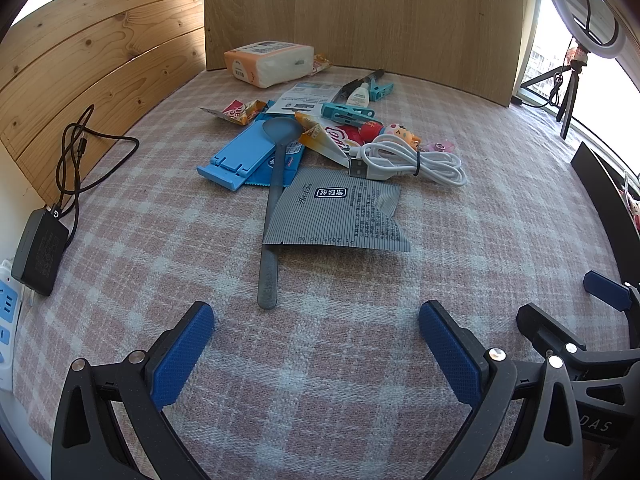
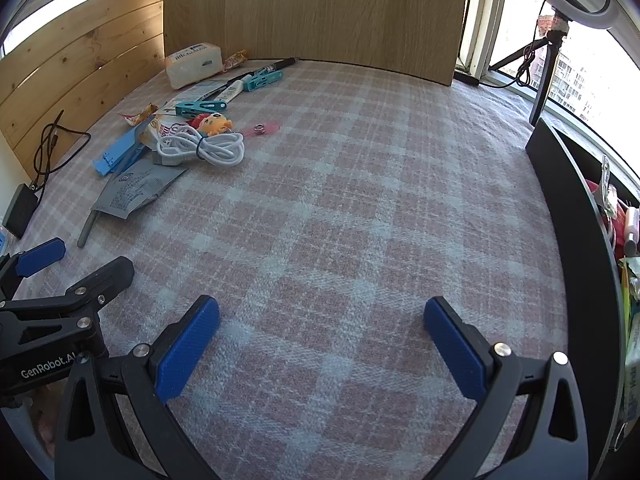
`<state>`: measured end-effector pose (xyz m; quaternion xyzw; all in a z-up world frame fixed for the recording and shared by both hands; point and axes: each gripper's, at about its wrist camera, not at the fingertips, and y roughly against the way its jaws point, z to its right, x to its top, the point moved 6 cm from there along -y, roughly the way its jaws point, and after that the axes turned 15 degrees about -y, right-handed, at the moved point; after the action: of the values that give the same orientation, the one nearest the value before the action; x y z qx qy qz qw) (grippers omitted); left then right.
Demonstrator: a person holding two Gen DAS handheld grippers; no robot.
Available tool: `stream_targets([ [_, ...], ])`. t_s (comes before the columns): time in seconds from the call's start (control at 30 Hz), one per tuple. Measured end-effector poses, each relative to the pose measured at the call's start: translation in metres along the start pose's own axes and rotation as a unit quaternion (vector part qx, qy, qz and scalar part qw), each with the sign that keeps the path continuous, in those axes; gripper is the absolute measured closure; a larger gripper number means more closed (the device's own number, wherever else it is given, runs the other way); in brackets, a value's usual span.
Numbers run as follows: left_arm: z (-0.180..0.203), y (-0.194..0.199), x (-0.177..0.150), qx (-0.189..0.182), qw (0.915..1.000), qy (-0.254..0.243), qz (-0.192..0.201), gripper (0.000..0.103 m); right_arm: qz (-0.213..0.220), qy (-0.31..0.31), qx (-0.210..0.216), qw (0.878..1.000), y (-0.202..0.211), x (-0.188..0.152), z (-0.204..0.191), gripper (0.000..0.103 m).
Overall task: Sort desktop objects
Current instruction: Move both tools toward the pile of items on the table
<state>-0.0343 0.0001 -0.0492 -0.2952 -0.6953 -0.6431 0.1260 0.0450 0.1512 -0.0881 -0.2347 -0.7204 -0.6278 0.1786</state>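
A pile of small things lies on the plaid cloth: a grey spoon point(image 1: 270, 216), a grey striped packet point(image 1: 340, 212), a blue phone stand point(image 1: 236, 156), a coiled white USB cable point(image 1: 412, 158), teal clips point(image 1: 346, 112), a doll keychain point(image 1: 396, 132), snack wrappers point(image 1: 240, 110) and a tissue pack point(image 1: 268, 62). My left gripper point(image 1: 316, 344) is open and empty, just short of the spoon's handle. My right gripper point(image 2: 320, 340) is open and empty over bare cloth, right of the pile point(image 2: 200, 136). The cable point(image 2: 216, 148) and packet point(image 2: 136, 188) also show in the right wrist view.
A black bin point(image 2: 576, 216) holding several items stands at the right edge. A black charger point(image 1: 40, 256) with its cable and a white power strip point(image 1: 6, 320) lie at the left. Wooden panels point(image 1: 360, 12) wall the back and left. A ring light tripod point(image 2: 544, 76) stands back right.
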Motion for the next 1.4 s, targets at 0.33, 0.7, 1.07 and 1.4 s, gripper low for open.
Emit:
stream_targets([
  [0.33,0.001,-0.006,0.003,-0.021,0.9988,-0.011,-0.043,0.001,-0.030,0.004,-0.003,1.000,0.002,-0.007,-0.006,0.000],
  [0.7,-0.038,-0.006,0.024,-0.023,0.9958,-0.015,-0.087,0.018,-0.085,0.025,0.032,0.996,0.019,0.003,-0.016,0.022],
  [1.07,-0.100,-0.005,0.067,-0.044,0.9937,-0.041,-0.094,0.037,-0.106,0.137,0.064,0.983,0.035,0.061,-0.058,0.042],
  [1.4,-0.087,-0.038,0.094,-0.078,0.9721,-0.175,-0.136,0.037,-0.173,0.227,0.069,0.956,-0.023,0.095,-0.096,0.047],
])
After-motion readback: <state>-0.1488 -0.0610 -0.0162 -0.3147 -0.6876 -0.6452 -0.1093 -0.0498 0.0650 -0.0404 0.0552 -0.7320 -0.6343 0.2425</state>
